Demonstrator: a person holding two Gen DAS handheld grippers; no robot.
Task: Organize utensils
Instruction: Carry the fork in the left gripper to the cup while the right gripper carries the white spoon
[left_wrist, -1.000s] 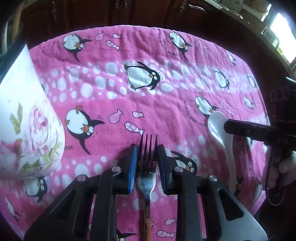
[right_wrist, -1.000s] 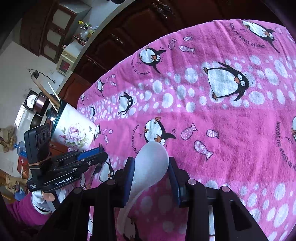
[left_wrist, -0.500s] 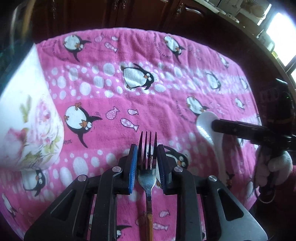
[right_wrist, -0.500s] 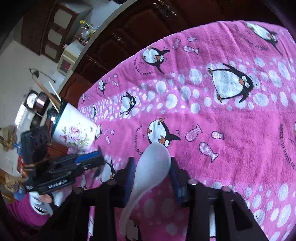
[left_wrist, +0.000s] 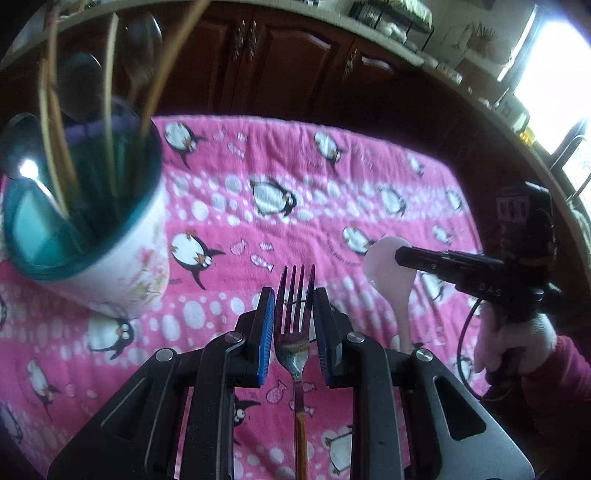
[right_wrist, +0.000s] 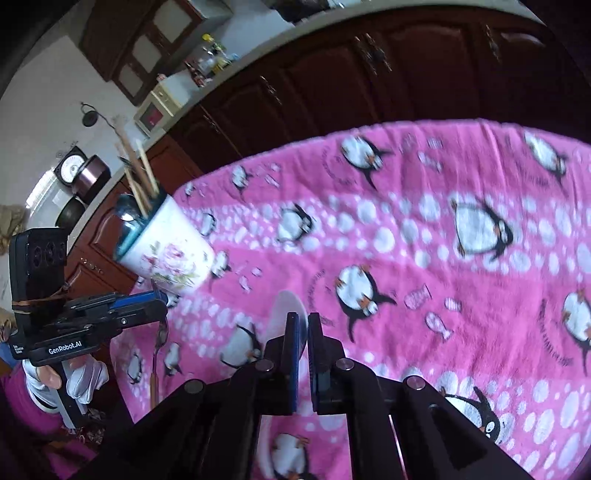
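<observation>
- the left gripper (left_wrist: 293, 325) has risen since a second ago: the white floral ceramic cup with a teal inside (left_wrist: 122, 273), then seen only as a side wall at the left edge, now shows its open mouth from above, with wooden chopsticks (left_wrist: 55, 122) and metal spoons (left_wrist: 79, 85) standing in it.
- its blue-padded jaws are closed on the head of the steel fork with a wooden handle (left_wrist: 294, 332); the tines point forward past the pads and the handle hangs back over the pink penguin-print towel (left_wrist: 369, 177), so the fork looks lifted clear of the cloth.
- the right gripper (right_wrist: 302, 332) has changed more: its jaws, wide on either side of the white ceramic soup spoon (right_wrist: 286, 306) half a second ago, now stand nearly together, clamped on that spoon, with only a thin sliver of the bowl showing between and above the pads.
- in the left wrist view the spoon's bowl pokes out beyond the right gripper's tip and its handle trails down toward the towel; whether the handle end touches the cloth, i cannot tell.
- in my judgement both utensils are now in hand and the picking step is done; what remains is carrying each to the cup and dropping it in.
- the cup stands just left of and beyond the fork, well apart from the spoon, so the fork looks the easier first drop.
- the chopsticks lean across the cup's mouth and could snag an incoming utensil.
</observation>
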